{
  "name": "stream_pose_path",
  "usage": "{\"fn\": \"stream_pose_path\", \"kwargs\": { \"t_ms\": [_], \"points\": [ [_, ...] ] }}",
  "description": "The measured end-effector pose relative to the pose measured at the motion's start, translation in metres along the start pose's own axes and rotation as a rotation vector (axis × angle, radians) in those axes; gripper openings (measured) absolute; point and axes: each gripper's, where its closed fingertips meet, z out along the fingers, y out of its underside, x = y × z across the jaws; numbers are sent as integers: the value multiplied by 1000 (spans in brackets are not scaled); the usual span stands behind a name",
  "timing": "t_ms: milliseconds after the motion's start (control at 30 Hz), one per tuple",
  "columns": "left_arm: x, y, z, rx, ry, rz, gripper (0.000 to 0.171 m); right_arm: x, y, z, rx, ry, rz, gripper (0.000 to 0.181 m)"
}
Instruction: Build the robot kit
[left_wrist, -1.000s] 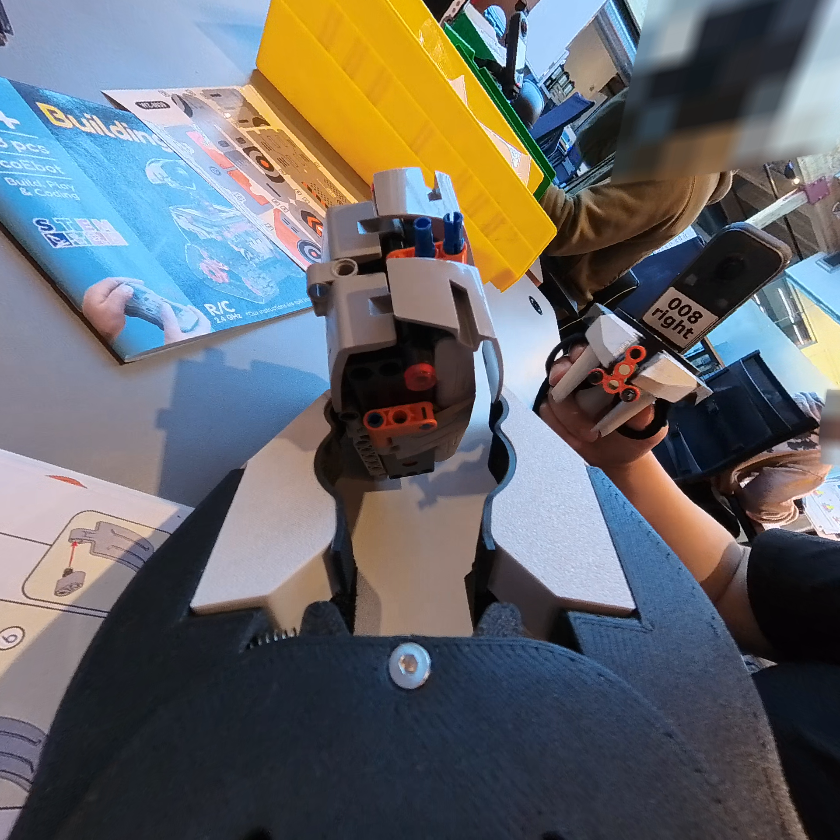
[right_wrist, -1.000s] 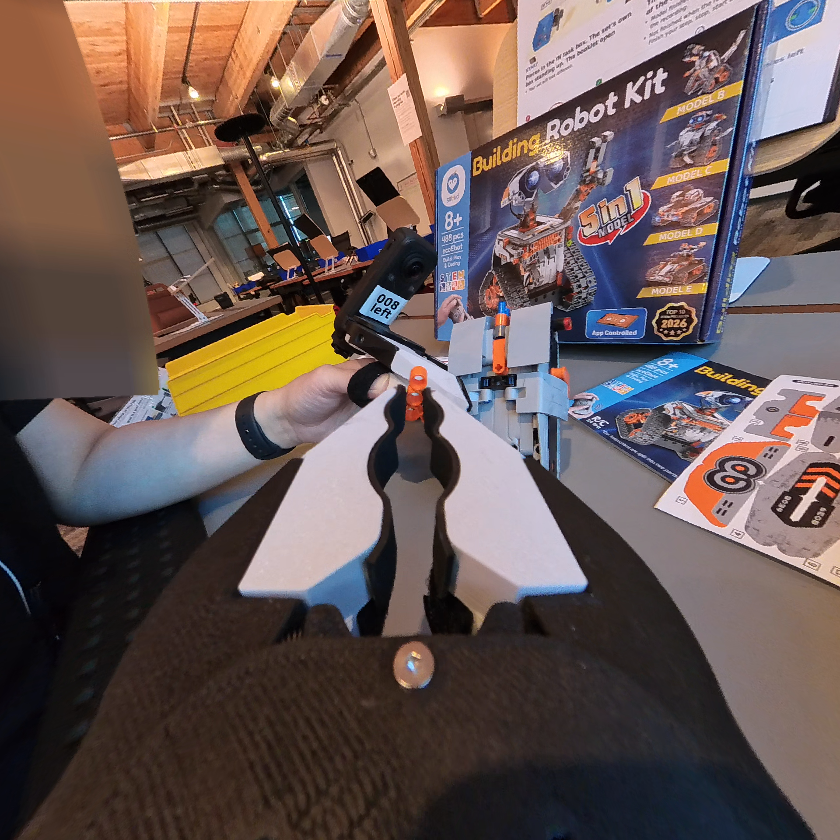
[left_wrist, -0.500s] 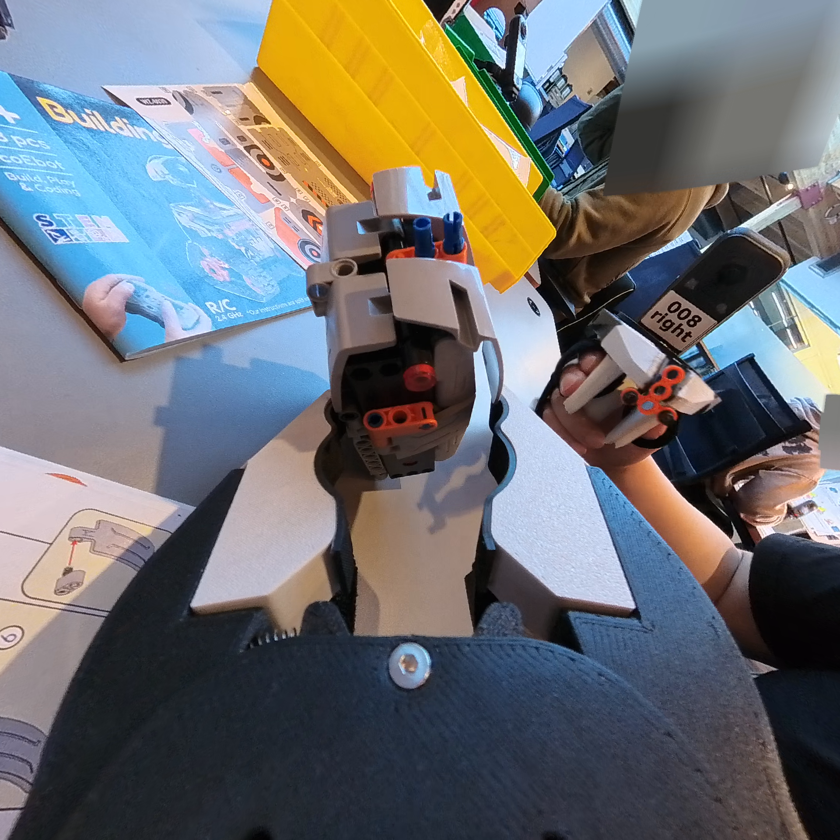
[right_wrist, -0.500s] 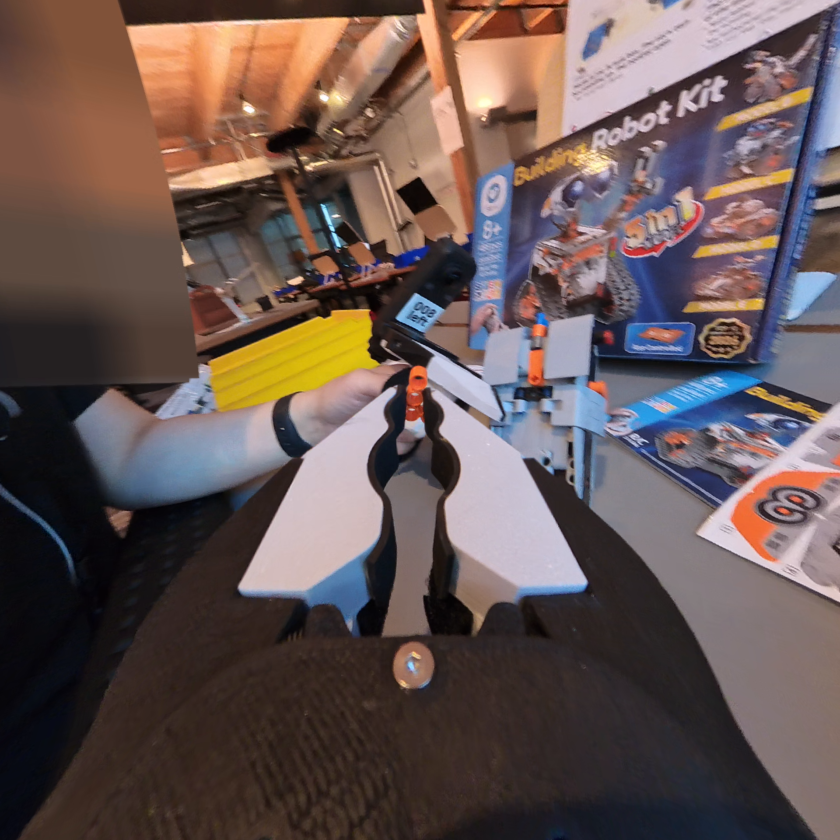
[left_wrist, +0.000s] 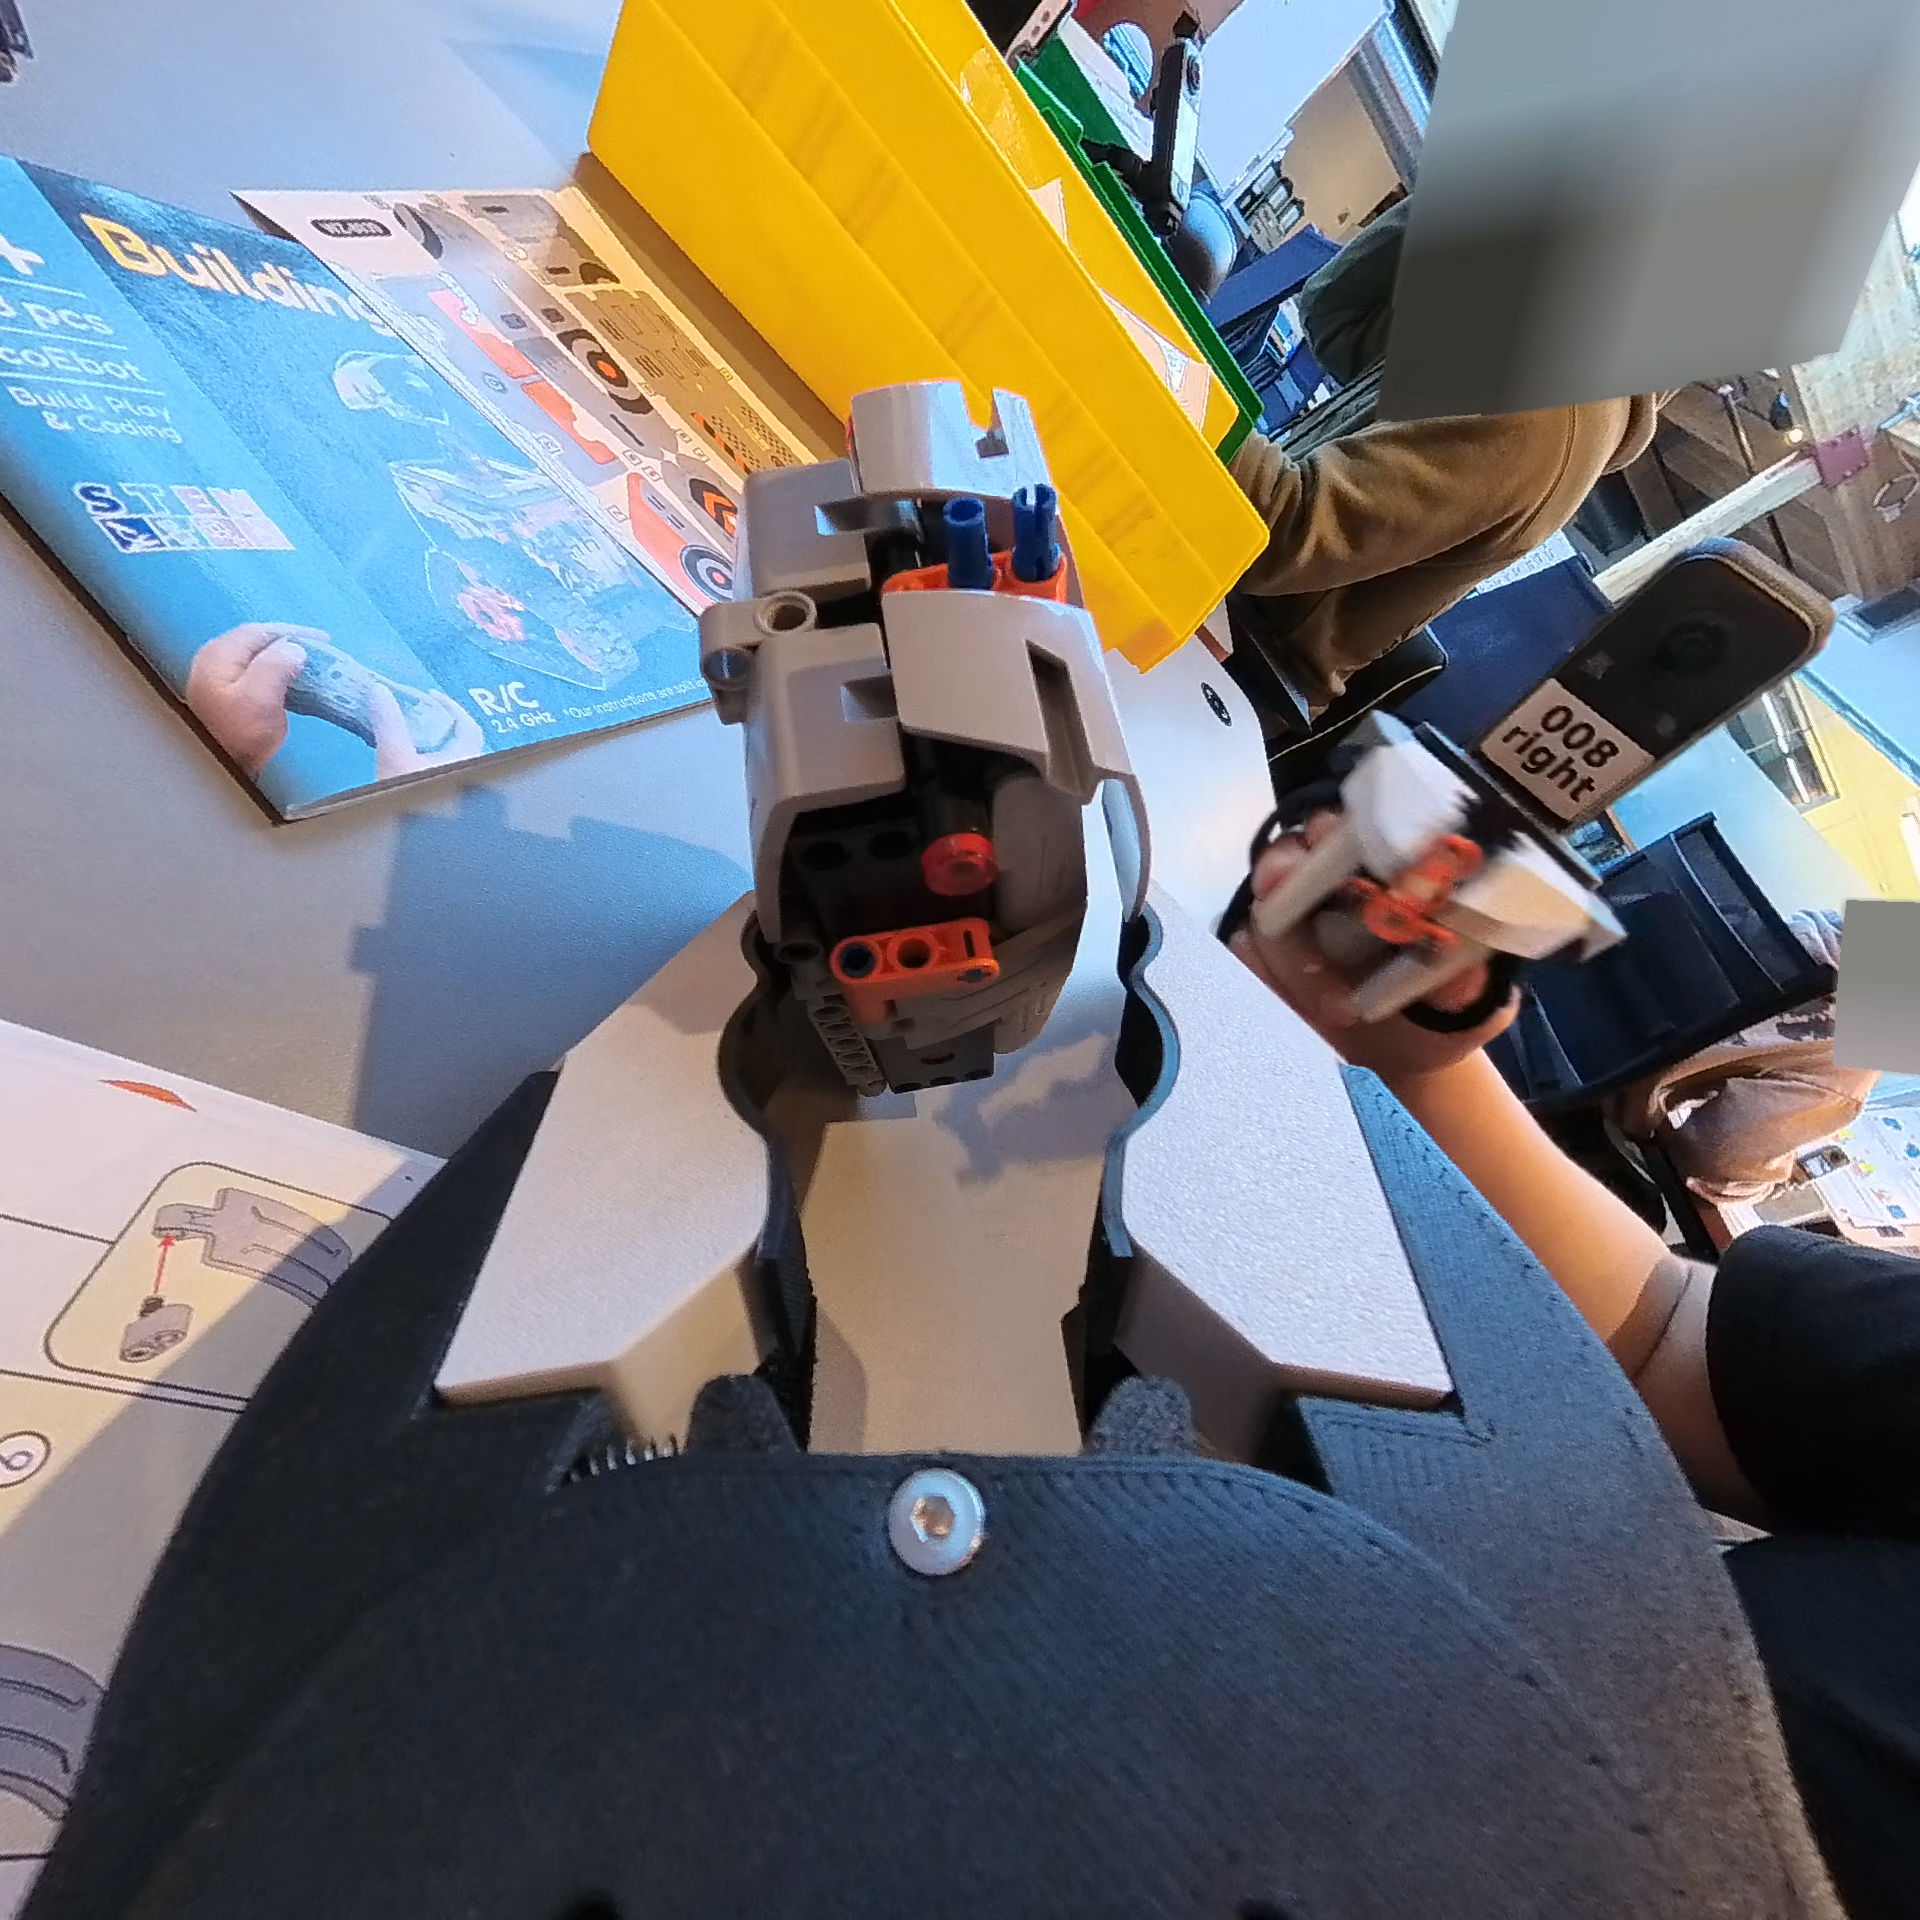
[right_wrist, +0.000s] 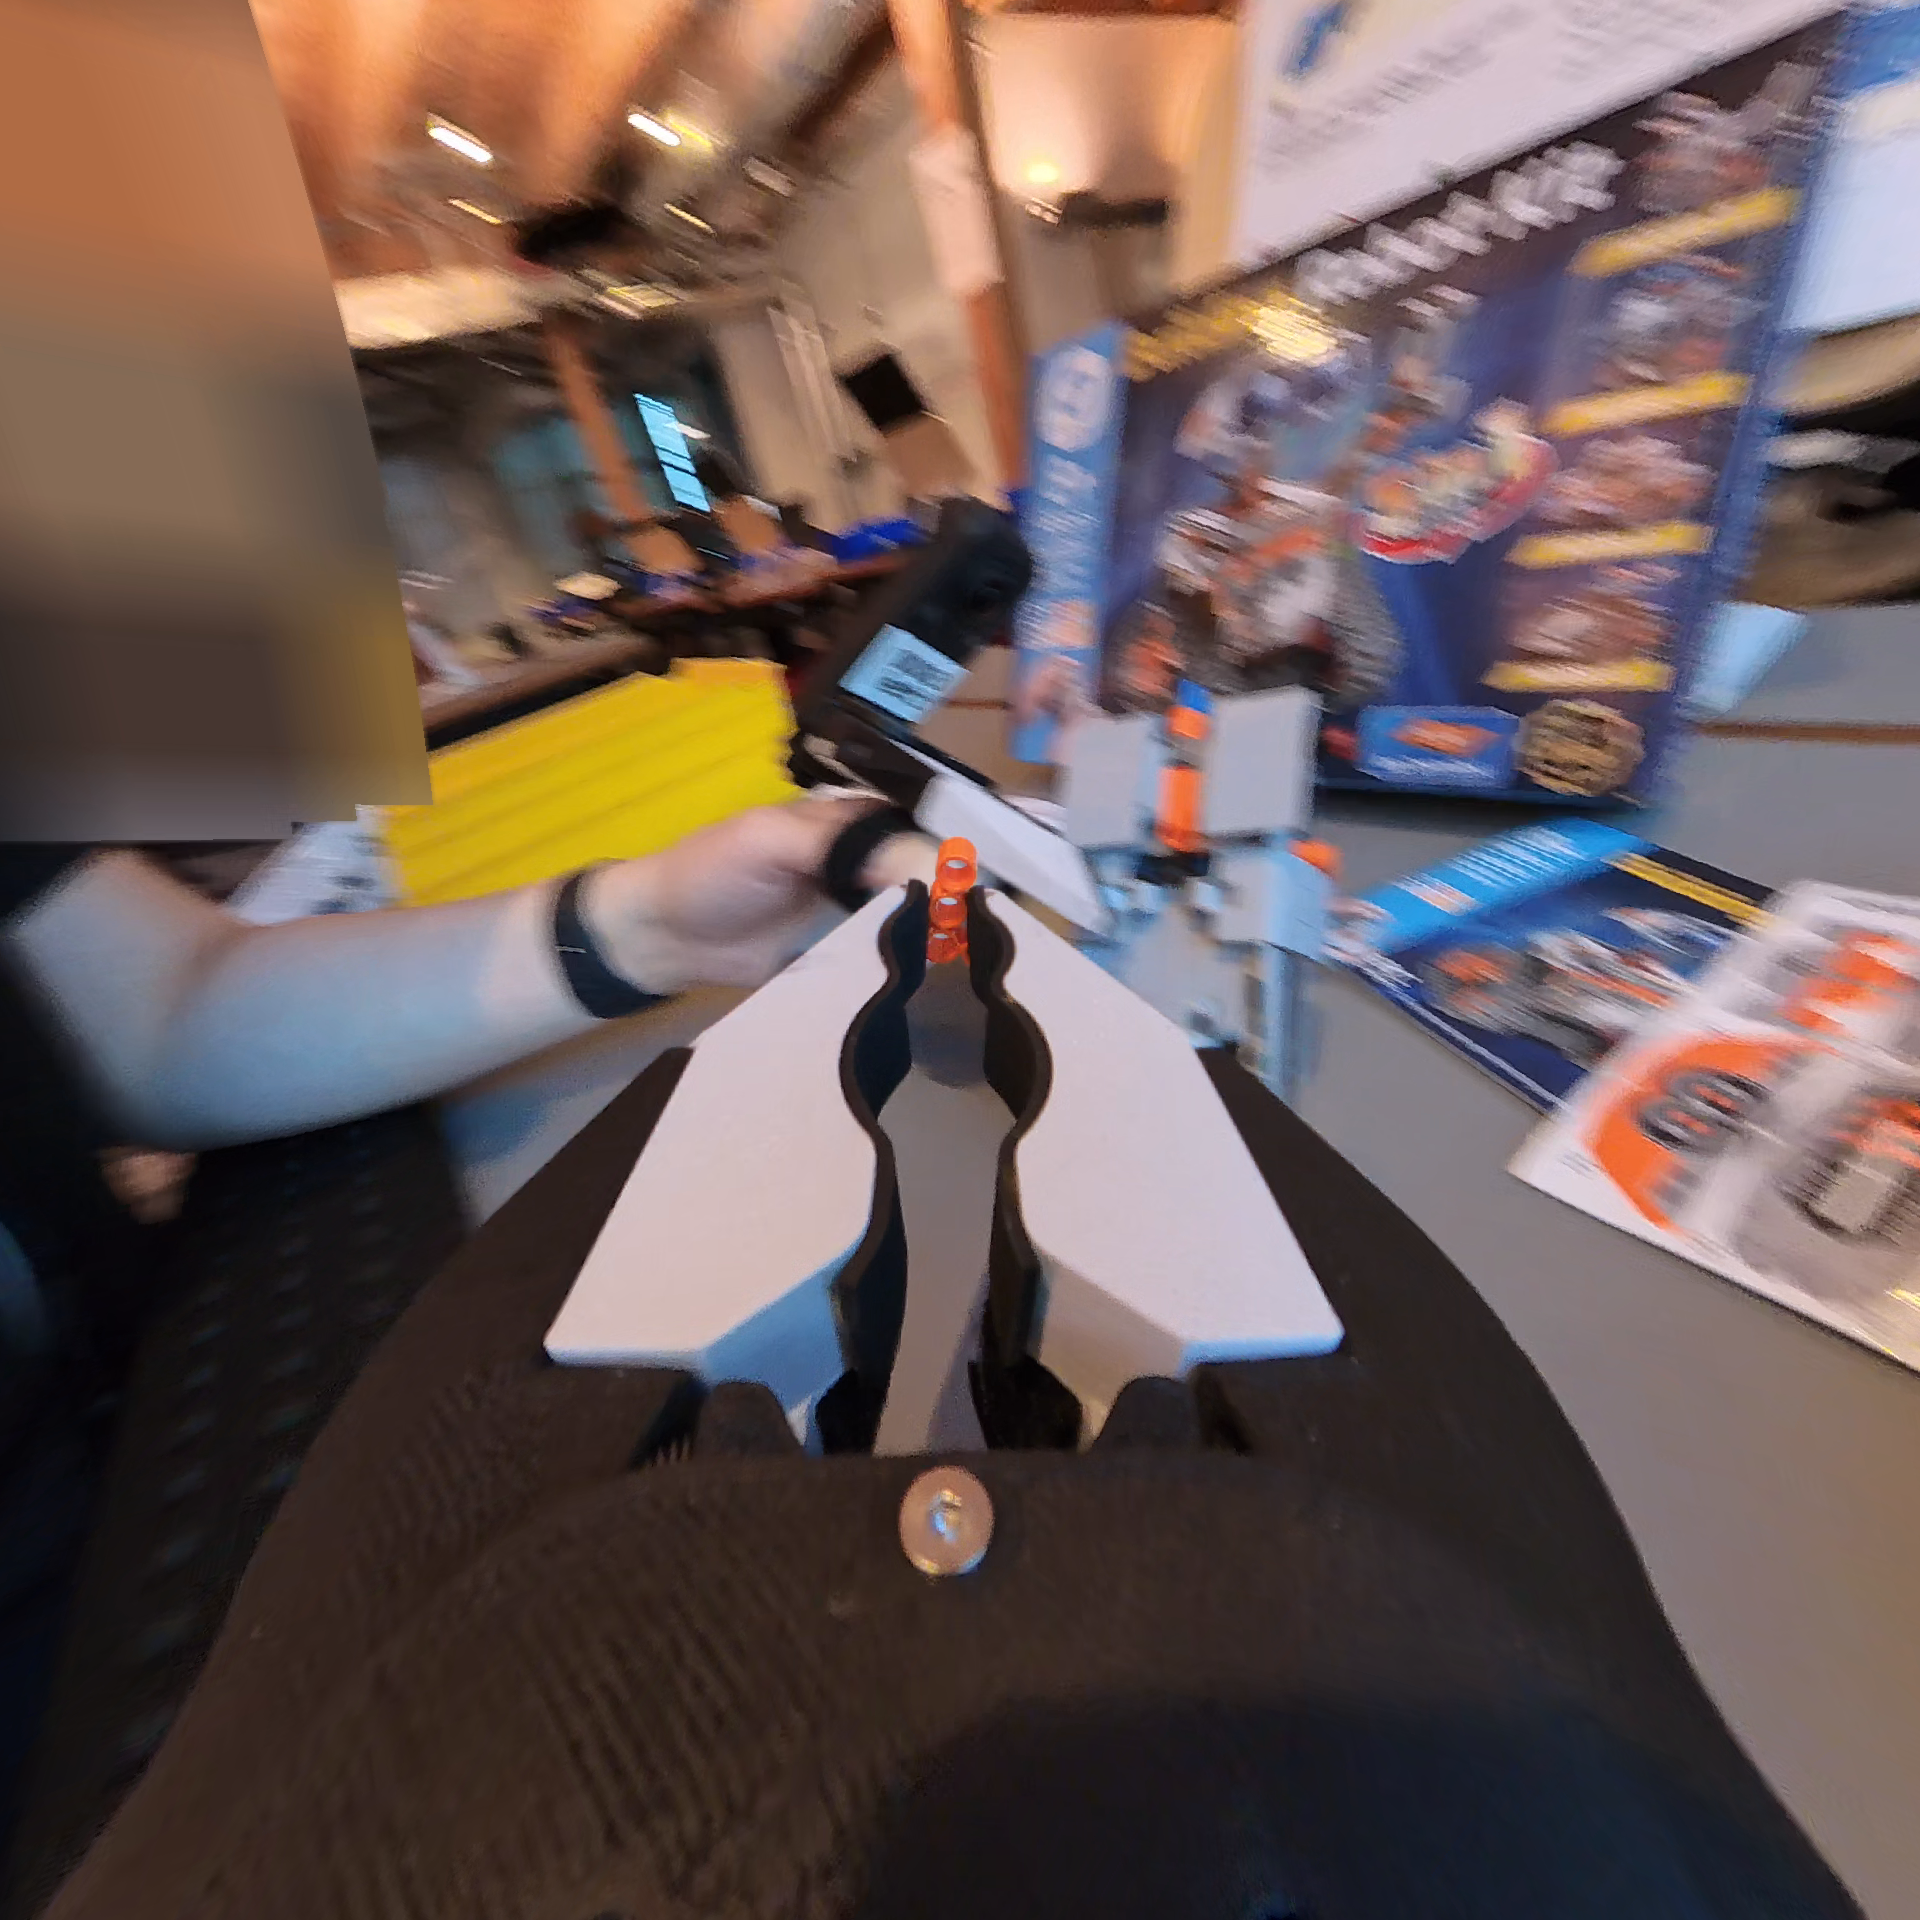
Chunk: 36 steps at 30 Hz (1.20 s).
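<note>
My left gripper (left_wrist: 935, 977) is shut on the lower end of a grey brick-built model (left_wrist: 914, 727) with orange and blue pins, held upright over the grey table (left_wrist: 208, 883). My right gripper (right_wrist: 951, 920) is shut on a small orange beam (right_wrist: 951, 894) with holes, which sticks out past the tips. In the left wrist view the right gripper (left_wrist: 1423, 914) is to the right of the model and apart from it. In the blurred right wrist view the model (right_wrist: 1247, 790) and the left gripper (right_wrist: 935, 717) lie just beyond the orange beam.
A yellow bin (left_wrist: 935, 239) stands behind the model. A blue booklet (left_wrist: 312, 499) and a sticker sheet (left_wrist: 582, 343) lie on the table, with an instruction page (left_wrist: 156, 1247) at the near left. A kit box (right_wrist: 1455, 499) stands upright at the back. A person in a brown sleeve (left_wrist: 1403, 520) sits beyond the bin.
My right gripper has shifted a little lower and tilted with the orange beam, and its view is now motion-blurred. The left gripper and the model have stayed still.
</note>
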Motion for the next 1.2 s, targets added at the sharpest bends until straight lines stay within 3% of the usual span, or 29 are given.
{"fn": "stream_pose_path", "kwargs": {
  "t_ms": [167, 367, 600, 1200],
  "points": [
    [-2, -1, -1, 10, 16, -37, 61, 31, 12, 6, -93, 285, -93, 4],
    [-2, -2, 0, 15, 27, -70, 62, 40, 35, 19, -281, 429, -269, 4],
    [-2, -2, 0, 20, 58, -107, 62, 43, 43, 23, -344, 447, -331, 4],
    [-1, 0, 0, 1, 13, -48, 62, 51, 45, 26, -333, 439, -222, 4]
  ]
}}
